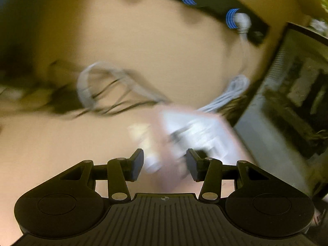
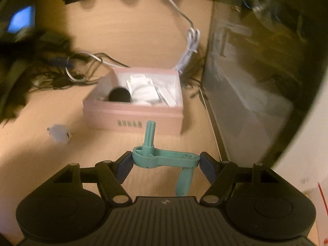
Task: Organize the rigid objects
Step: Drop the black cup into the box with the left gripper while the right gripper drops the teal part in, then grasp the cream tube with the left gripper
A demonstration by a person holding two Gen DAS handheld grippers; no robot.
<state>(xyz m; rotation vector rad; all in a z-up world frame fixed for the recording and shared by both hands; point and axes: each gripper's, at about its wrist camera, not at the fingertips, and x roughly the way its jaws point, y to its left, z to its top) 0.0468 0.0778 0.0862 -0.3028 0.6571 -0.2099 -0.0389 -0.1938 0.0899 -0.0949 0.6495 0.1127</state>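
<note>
Wooden desk (image 2: 143, 30), cables at 10 o'clock. My right gripper (image 2: 166, 166) pinched teal crank handle (image 2: 164, 157) endwise; might pivot, miss pink box (image 2: 133, 114). Left gripper (image 1: 165, 164) parted, blurred; contents unclear.

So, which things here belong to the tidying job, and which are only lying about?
Belonging to the job:
- teal crank, held in the right gripper
- pink box, already holding items
- white plug on the desk

Only lying about:
- white cable
- black cables
- monitor
</note>
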